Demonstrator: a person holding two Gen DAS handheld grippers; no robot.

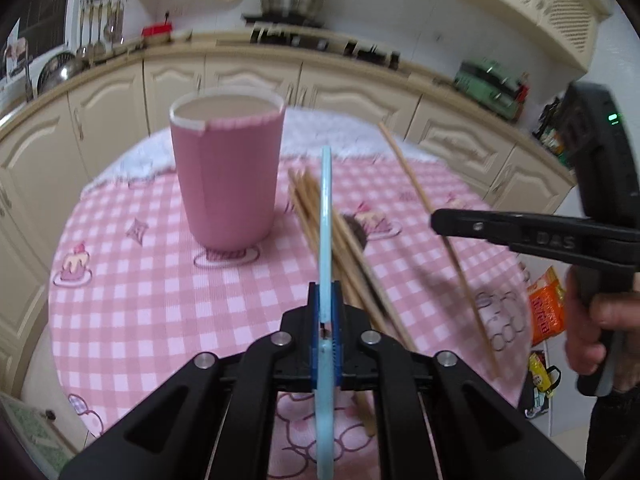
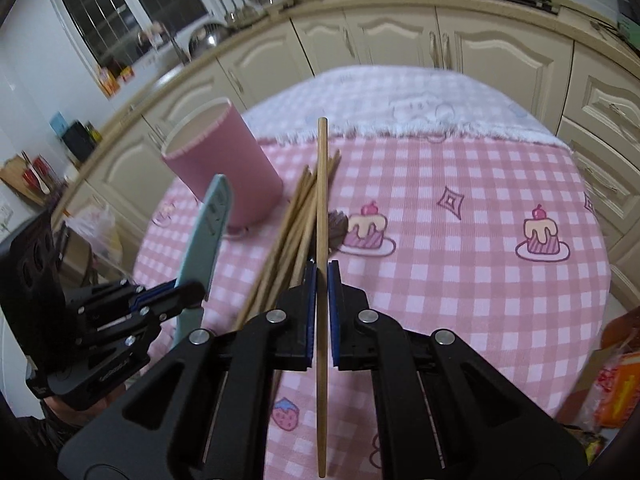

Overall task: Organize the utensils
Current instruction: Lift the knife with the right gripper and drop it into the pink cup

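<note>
Pink checked cloth (image 1: 160, 300) covers the round table, with a white fringed cloth (image 2: 400, 112) at its far edge. We see a pink cup (image 1: 226, 176) standing upright on the checks, open end up, nothing visible inside from either view.

Left gripper (image 1: 325, 308): jaws pressed together on a light blue flat utensil (image 1: 326, 240), held edge-on in the left wrist view; we can't tell what kind of utensil it is. Its far tip points up past the cup's right side, not touching the cup. In the right wrist view the same gripper (image 2: 168, 300) sits to the left, blue piece (image 2: 212, 224) rising in front of the cup.

Right gripper (image 2: 321, 280): jaws closed on one wooden chopstick (image 2: 322, 208), lifted off the table and running straight away from the camera, blue pads on each side of it. In the left wrist view that chopstick (image 1: 416, 196) slants across the right side, pinched in the black jaws (image 1: 444, 222).

Loose chopsticks (image 1: 344, 240) lie in a fanned pile on the cloth just right of the cup, between the two grippers. We also see cream cabinets (image 2: 400, 36) behind the table.
</note>
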